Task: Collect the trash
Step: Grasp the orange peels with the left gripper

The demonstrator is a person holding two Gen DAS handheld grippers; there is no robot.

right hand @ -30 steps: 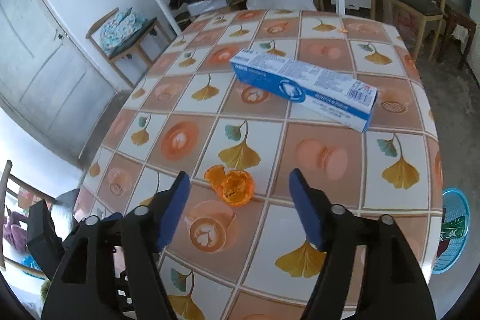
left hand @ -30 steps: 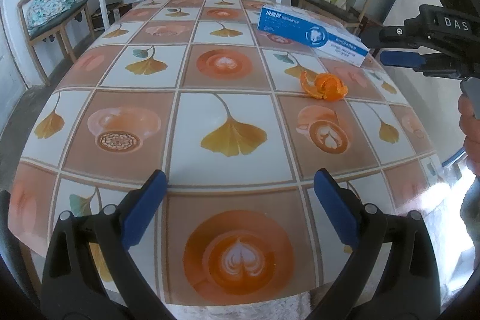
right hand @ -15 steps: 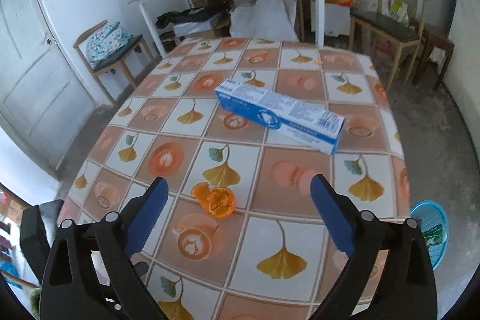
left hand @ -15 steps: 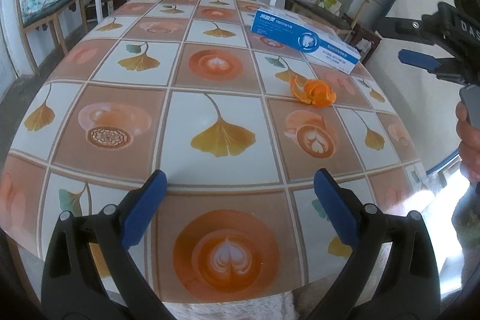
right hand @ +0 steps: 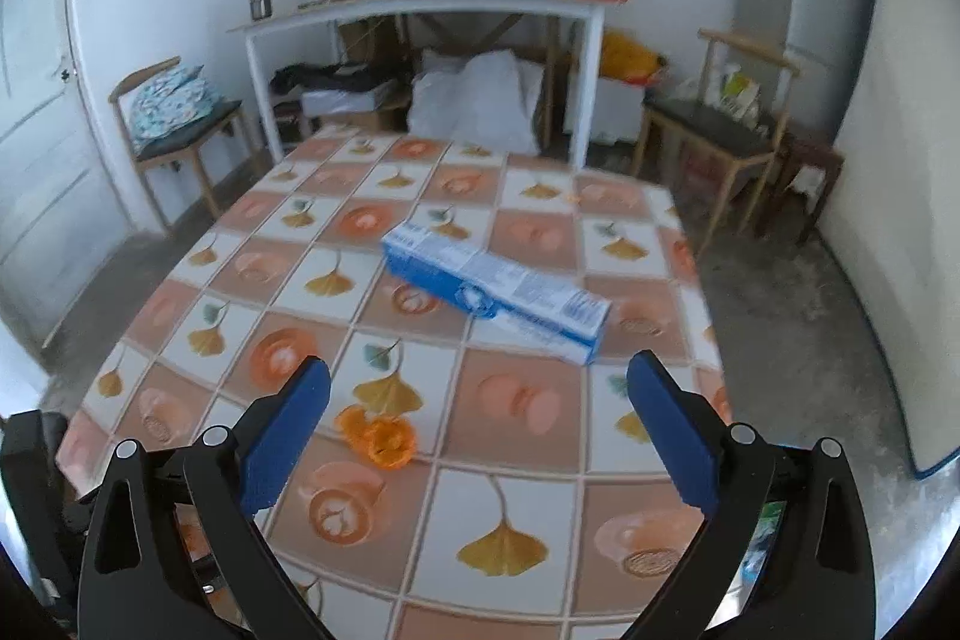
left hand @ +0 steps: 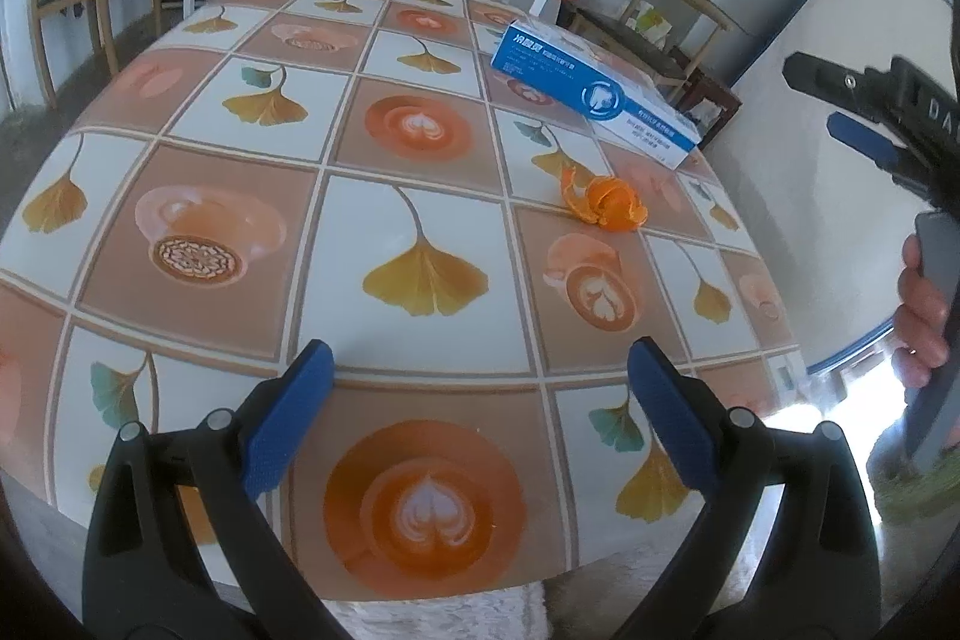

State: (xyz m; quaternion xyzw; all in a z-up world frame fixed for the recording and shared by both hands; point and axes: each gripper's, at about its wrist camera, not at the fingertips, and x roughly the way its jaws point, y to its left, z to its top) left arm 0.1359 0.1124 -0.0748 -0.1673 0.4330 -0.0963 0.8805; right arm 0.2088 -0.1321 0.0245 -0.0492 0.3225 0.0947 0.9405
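Now the right gripper (right hand: 477, 421) has just been opening its empty jaws wide, ready to grab the near curly orange peel (right hand: 378, 439), while the left gripper (left hand: 477, 403) gapes too.

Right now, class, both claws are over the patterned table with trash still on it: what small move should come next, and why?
Probably lower the right claw toward the orange peel. Its jaws have just been opening, stand wide and hold nothing, and the peel lies loose on the table just ahead of its left finger. The toothpaste box lies farther off. The left claw is also open and empty.
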